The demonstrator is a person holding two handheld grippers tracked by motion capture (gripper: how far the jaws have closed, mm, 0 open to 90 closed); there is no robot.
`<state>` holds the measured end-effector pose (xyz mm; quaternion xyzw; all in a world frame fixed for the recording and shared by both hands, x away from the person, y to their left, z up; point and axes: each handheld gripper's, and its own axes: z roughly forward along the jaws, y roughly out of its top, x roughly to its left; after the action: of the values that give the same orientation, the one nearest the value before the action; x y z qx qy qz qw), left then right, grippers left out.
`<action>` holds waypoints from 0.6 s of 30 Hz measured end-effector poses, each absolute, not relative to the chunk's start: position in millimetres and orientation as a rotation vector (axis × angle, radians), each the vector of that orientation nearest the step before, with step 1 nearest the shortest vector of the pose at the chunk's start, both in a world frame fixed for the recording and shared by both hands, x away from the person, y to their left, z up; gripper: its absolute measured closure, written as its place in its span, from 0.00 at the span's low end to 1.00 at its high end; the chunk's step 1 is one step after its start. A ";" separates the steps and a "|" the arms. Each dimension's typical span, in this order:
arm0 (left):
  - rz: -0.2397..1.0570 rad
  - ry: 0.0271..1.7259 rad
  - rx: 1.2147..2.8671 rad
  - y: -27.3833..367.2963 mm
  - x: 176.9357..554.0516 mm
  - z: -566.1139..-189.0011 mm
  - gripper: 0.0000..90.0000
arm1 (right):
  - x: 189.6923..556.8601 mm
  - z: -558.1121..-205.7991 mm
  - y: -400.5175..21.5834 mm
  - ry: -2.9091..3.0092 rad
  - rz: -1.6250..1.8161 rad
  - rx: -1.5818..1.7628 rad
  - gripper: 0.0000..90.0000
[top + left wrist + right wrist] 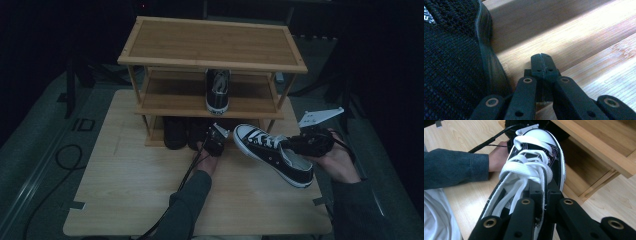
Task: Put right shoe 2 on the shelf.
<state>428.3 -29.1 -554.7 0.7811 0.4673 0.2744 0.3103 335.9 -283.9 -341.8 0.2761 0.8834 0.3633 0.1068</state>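
Gripping the black-and-white sneaker (pixel 274 152) by its side wall beside the laces, the right claw (pixel 543 195) holds it tilted above the table (pixel 125 200), toe toward the bamboo shoe rack (pixel 210 45). The left claw (pixel 542 65), jaws pressed together on nothing, sits at the bottom shelf beside a black knit shoe (pixel 451 62). Its mate (pixel 218 90) stands on the middle shelf.

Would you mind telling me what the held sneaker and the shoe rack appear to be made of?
The sneaker looks like black canvas with white stitching; its glossy white toe cap and sole edge suggest rubber, and the flat white laces look woven. The right gripper is shut on its side by the laces. The shoe rack seems to be bamboo or light wood, going by its fine straight grain and smooth matt surface.
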 end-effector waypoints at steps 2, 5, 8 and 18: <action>0.725 1.235 2.059 -29.2 428.3 -554.7 1.00 | 336.2 -339.3 -283.6 2.600 1.067 0.805 0.97; 0.722 1.235 2.060 -29.1 428.3 -554.5 1.00 | 336.1 -336.1 -283.1 2.599 1.071 0.801 0.97; 0.721 1.236 2.059 -29.0 428.3 -554.6 1.00 | 336.6 -329.7 -282.6 2.592 1.088 0.789 0.97; 0.720 1.236 2.060 -28.9 428.4 -554.5 1.00 | 341.5 -320.9 -280.5 2.574 1.106 0.796 0.97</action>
<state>428.4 -28.9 -554.5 0.7806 0.4682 0.2729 0.3113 341.5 -280.5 -320.9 0.2715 0.8781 0.3771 0.1143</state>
